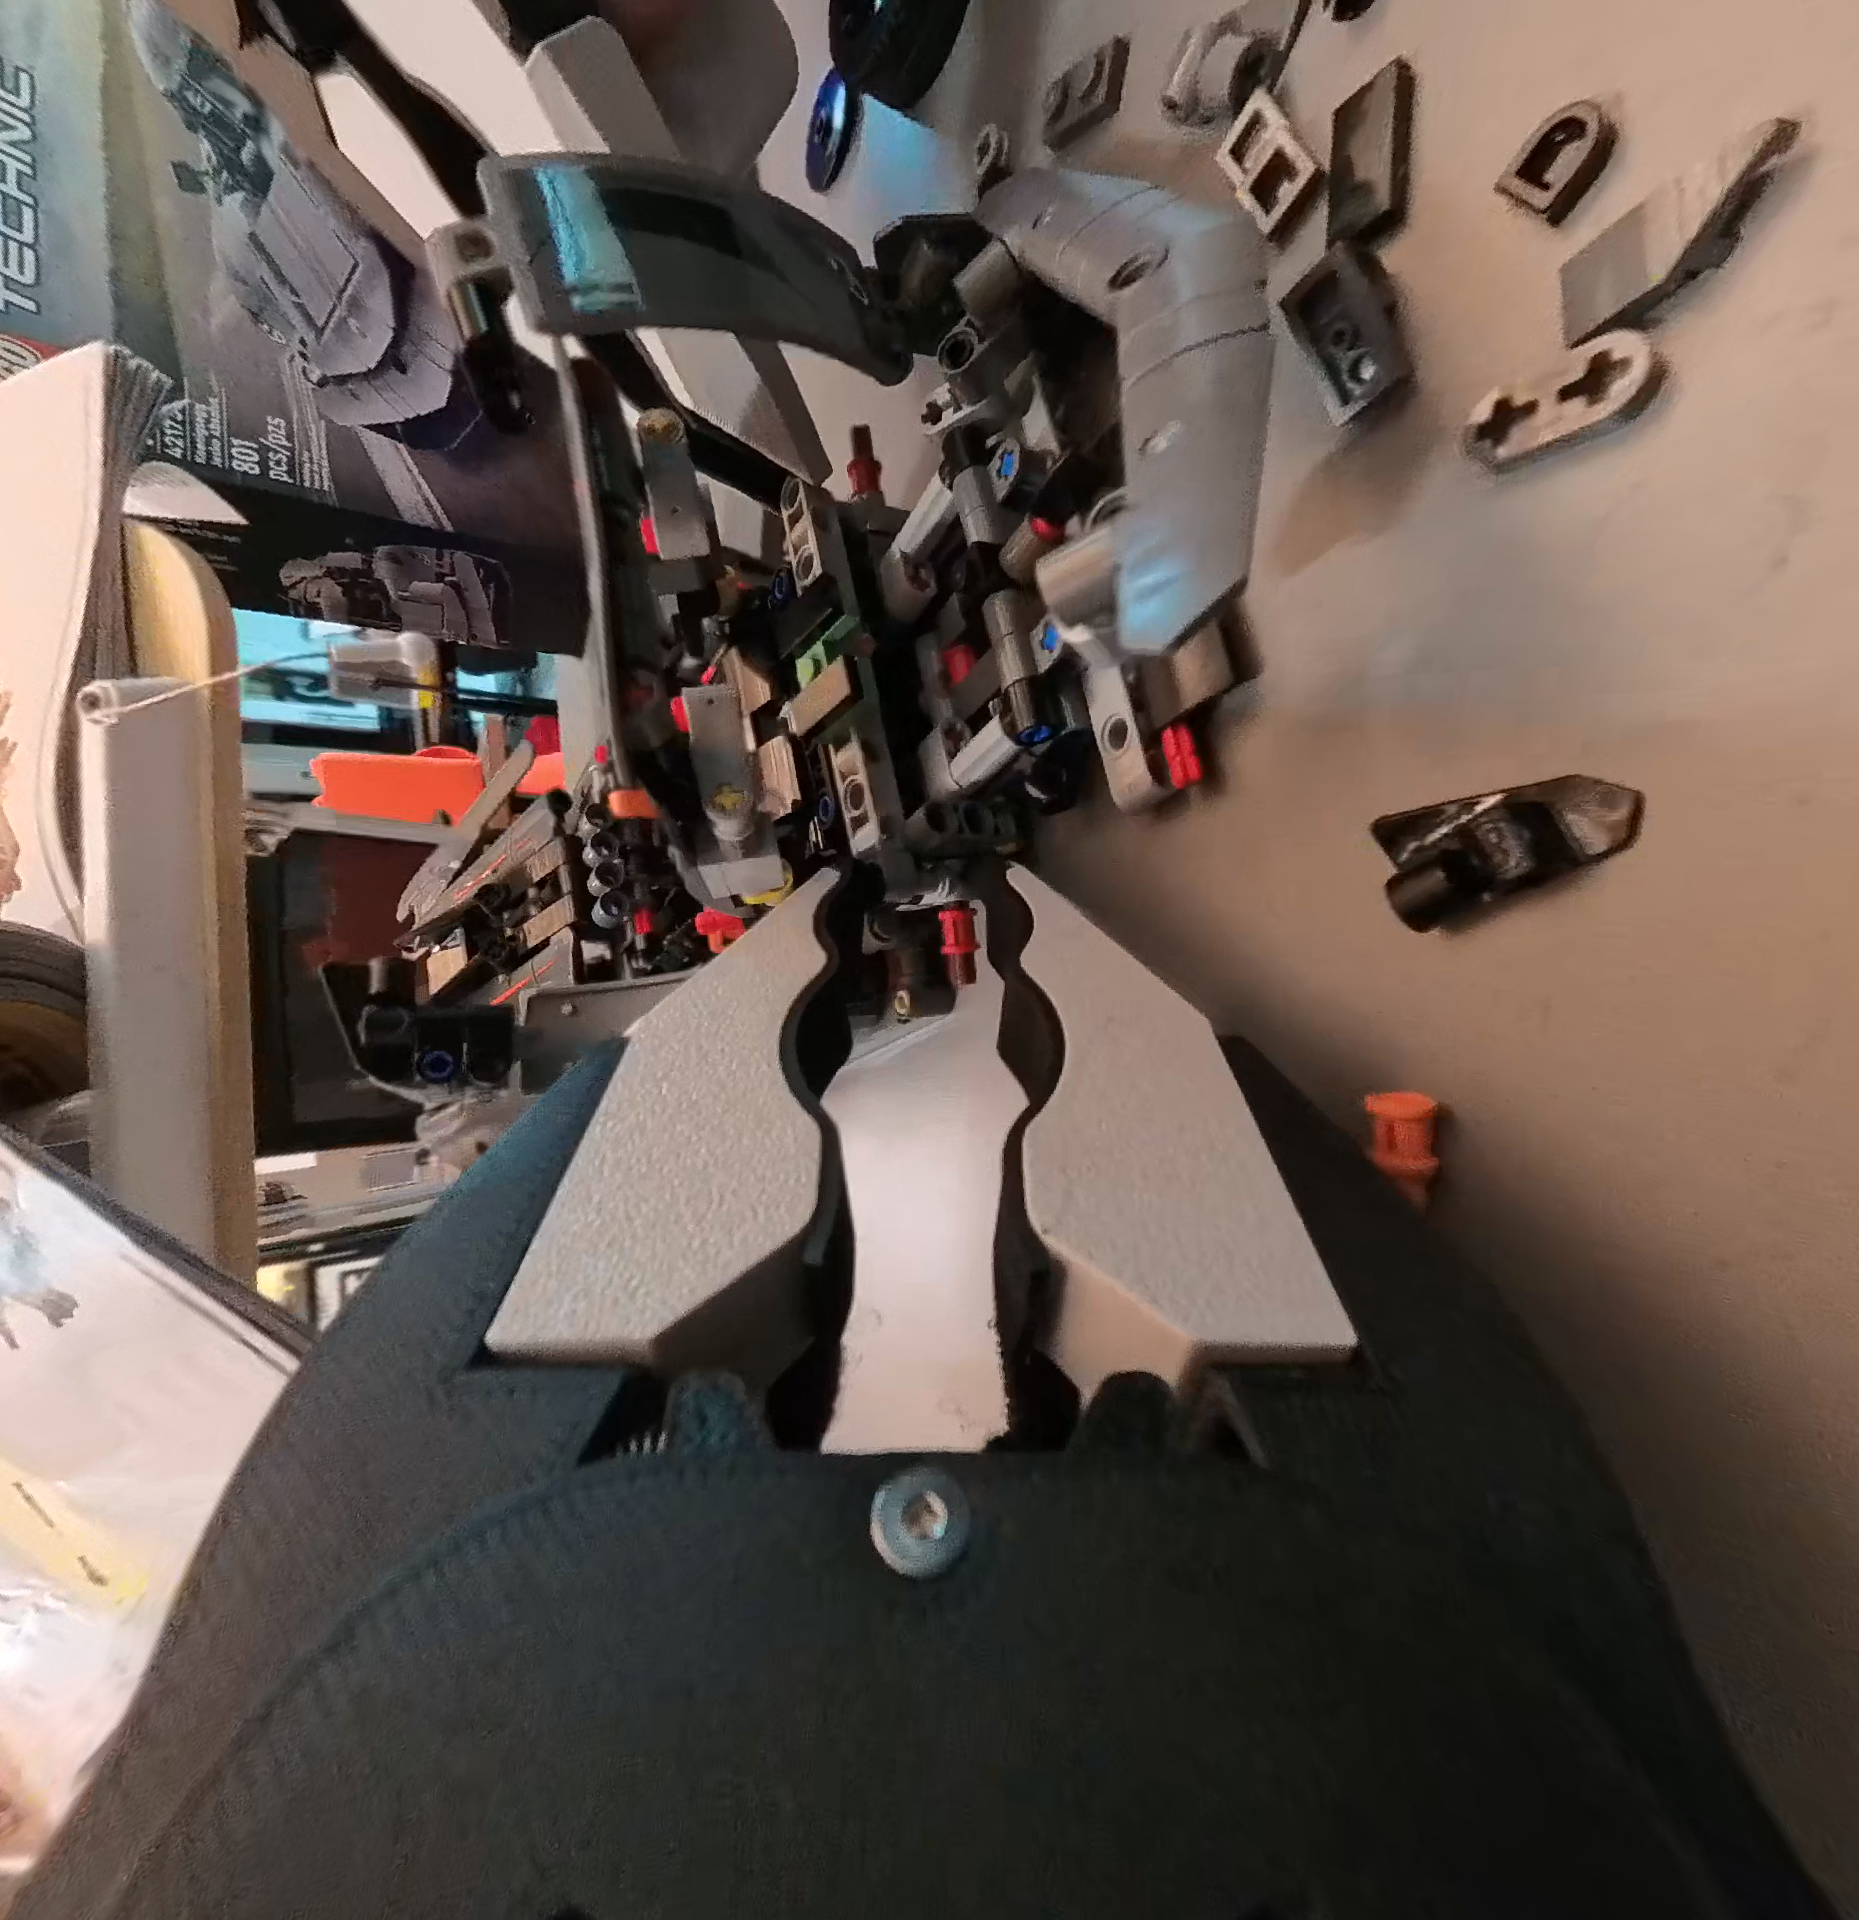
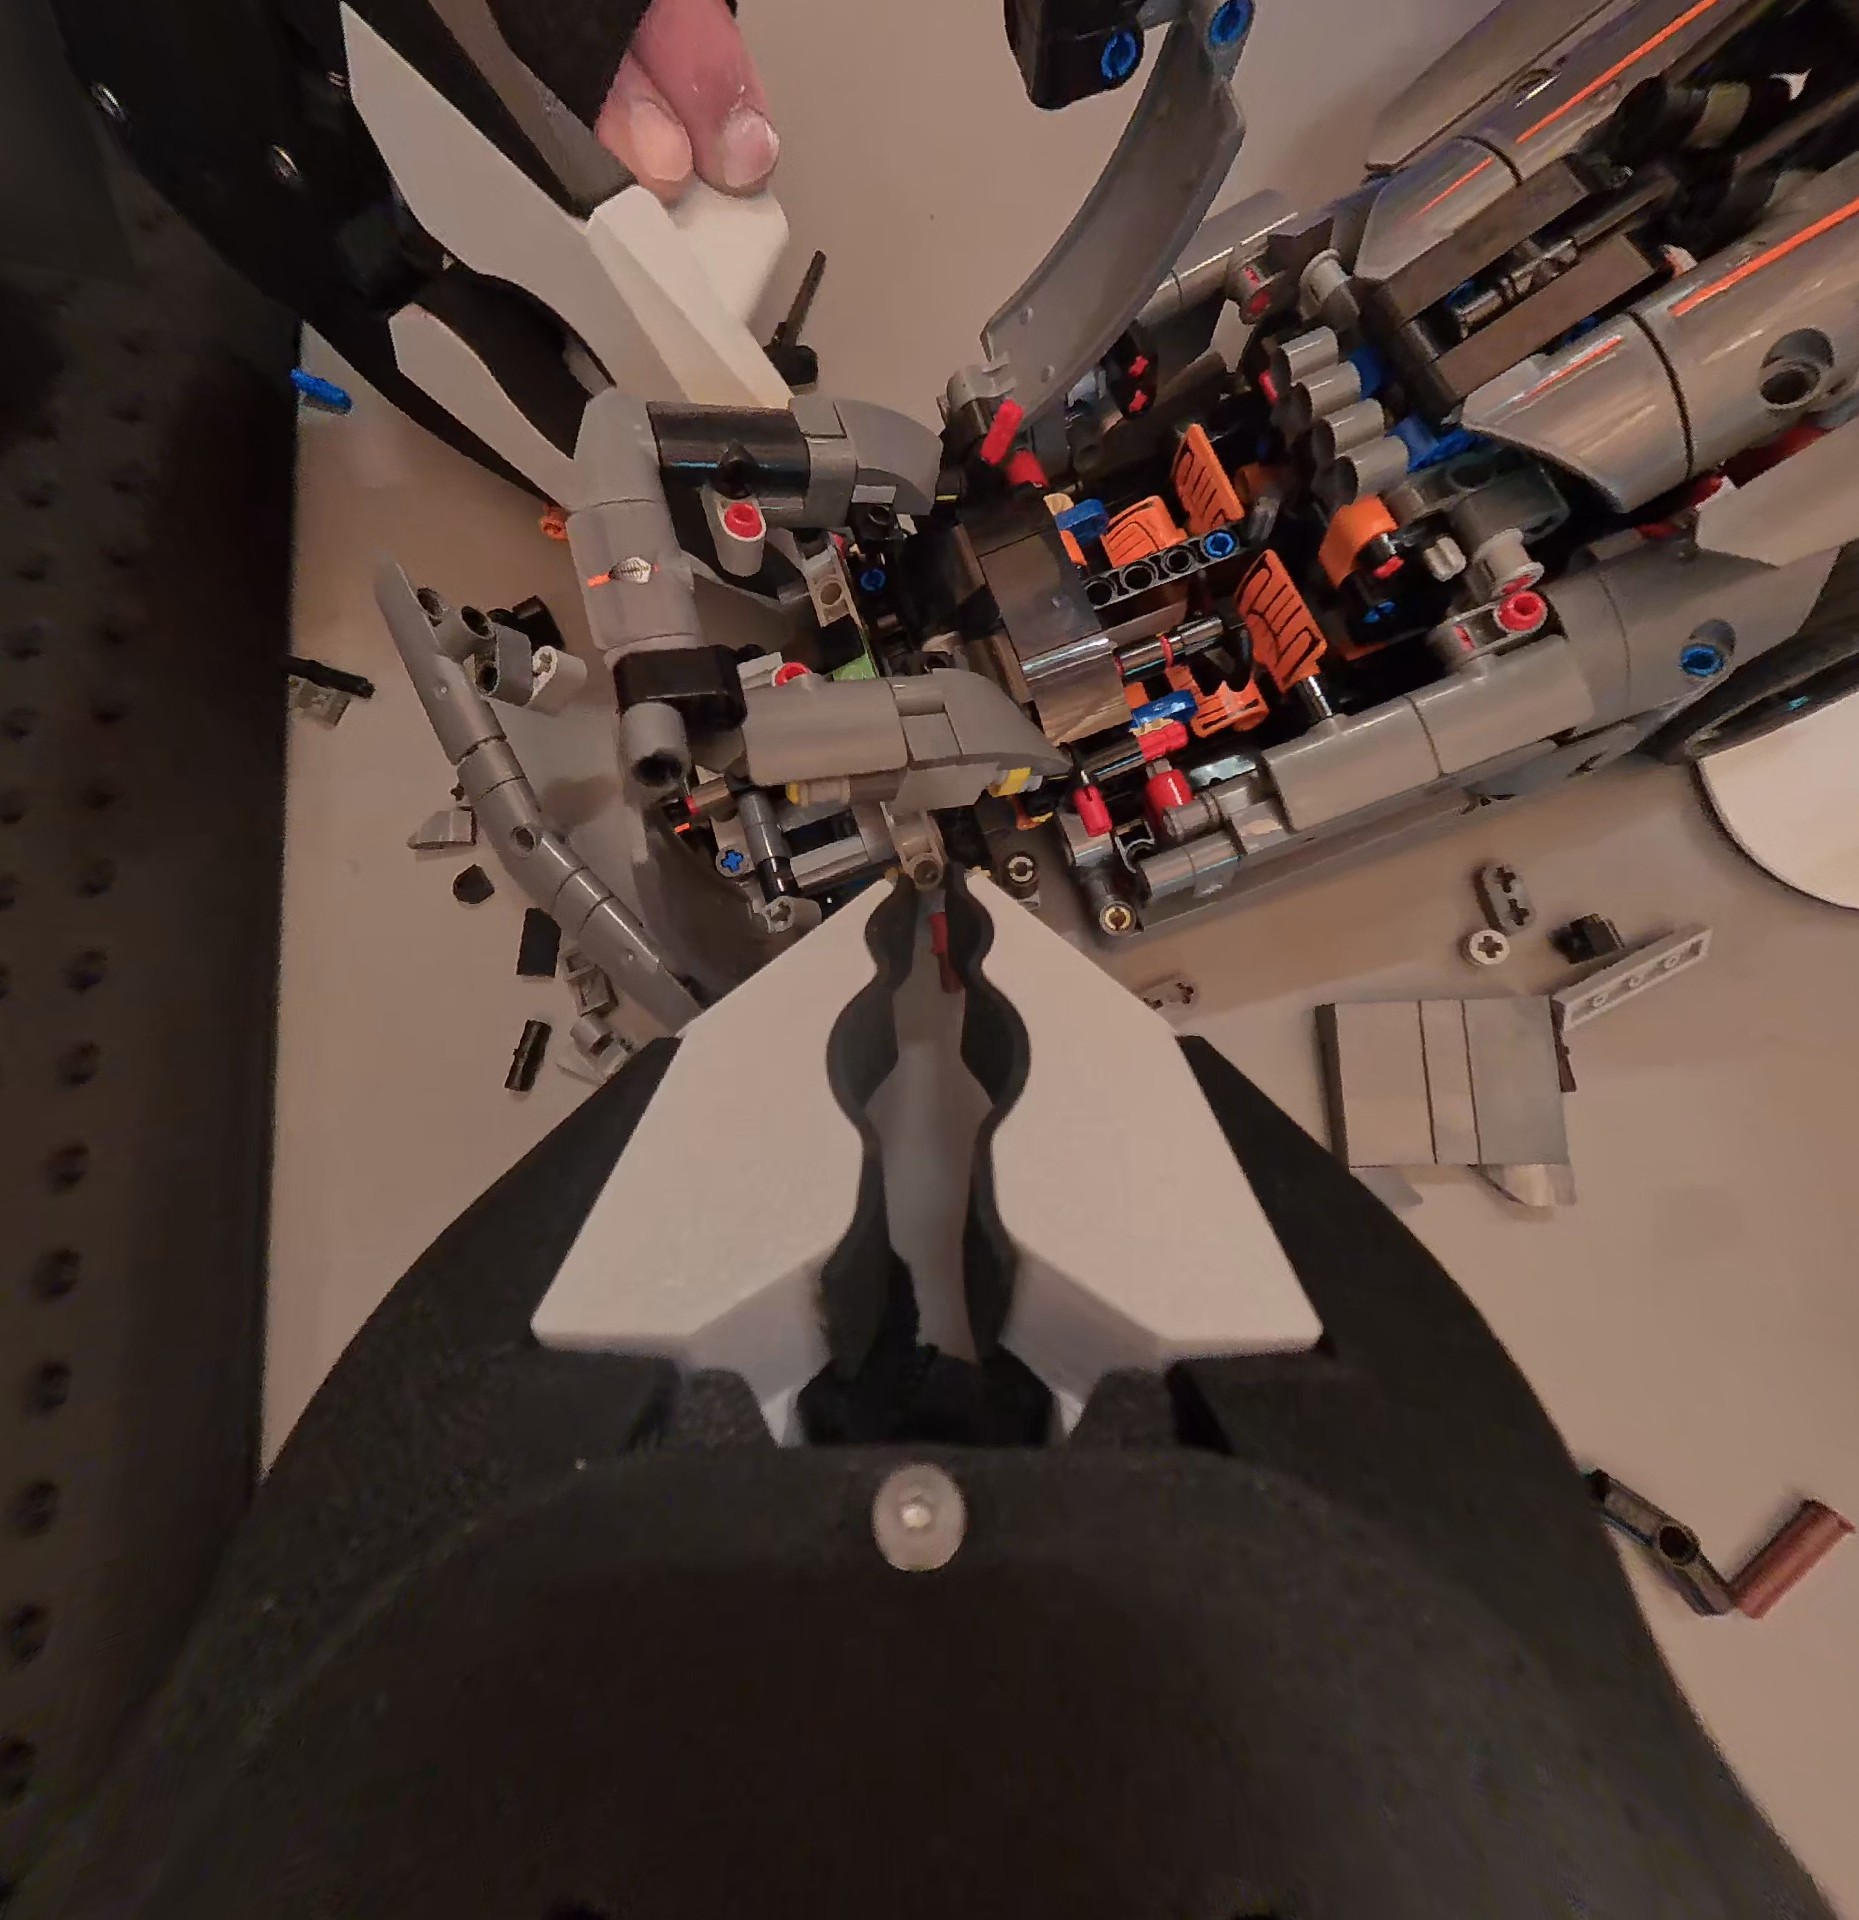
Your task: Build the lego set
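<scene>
A large grey, black and orange lego car model (image 2: 1590, 436) lies on the pale table (image 2: 1216, 1351). It also fills the left wrist view (image 1: 1164, 364). My right gripper (image 2: 930, 883) is nearly shut on a small red pin (image 2: 940, 940), with its tips against the model's near edge by a tan connector (image 2: 920, 862). My left gripper (image 1: 923, 883) straddles the model's edge, with a red pin (image 1: 956, 940) between its tips. In the right wrist view the left gripper (image 2: 676, 447) clamps the model's grey and black front corner (image 2: 624, 499), and a hand (image 2: 696, 114) holds it.
Loose grey pieces (image 1: 1351, 343), a black piece (image 1: 1507, 842) and an orange pin (image 1: 1403, 1138) lie beside the model. The set's box (image 1: 281, 312) and a booklet (image 1: 73, 1455) stand at left. A grey flat panel (image 2: 1444, 1081), a curved grey sub-assembly (image 2: 509, 790) and a black perforated board (image 2: 94, 831) lie nearby. The left gripper's tips are roughly 8 cm from the right gripper's.
</scene>
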Action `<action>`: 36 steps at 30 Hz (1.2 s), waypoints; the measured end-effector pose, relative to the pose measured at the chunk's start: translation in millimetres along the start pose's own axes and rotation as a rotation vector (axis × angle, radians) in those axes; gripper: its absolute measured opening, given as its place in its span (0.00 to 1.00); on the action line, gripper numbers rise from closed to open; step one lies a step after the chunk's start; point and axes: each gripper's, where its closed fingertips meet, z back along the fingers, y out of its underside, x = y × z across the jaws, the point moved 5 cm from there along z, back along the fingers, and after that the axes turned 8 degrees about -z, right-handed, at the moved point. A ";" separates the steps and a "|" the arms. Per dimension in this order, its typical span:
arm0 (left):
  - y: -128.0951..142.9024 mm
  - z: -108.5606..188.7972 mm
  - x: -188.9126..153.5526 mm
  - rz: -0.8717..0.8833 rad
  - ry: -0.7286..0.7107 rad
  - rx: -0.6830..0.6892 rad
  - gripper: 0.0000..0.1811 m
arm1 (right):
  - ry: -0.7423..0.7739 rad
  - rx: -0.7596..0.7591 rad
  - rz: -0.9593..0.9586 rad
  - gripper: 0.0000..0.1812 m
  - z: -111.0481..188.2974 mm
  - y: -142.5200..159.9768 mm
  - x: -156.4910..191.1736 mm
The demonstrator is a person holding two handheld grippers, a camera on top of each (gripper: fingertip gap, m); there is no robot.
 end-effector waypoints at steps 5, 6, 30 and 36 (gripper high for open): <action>0.4 -0.4 1.4 0.057 0.022 -0.029 0.11 | -0.014 0.016 -0.026 0.02 -0.4 -0.5 -1.3; 0.4 -0.6 1.4 0.060 0.022 -0.031 0.11 | -0.020 0.019 -0.035 0.02 -0.5 -0.5 -1.6; 2.6 -3.8 9.6 0.098 0.160 -0.056 0.10 | -0.096 0.109 -0.141 0.02 -3.9 -2.6 -9.9; 5.9 -6.7 12.3 0.151 0.225 -0.089 0.10 | -0.129 0.141 -0.171 0.02 -5.4 -3.7 -13.5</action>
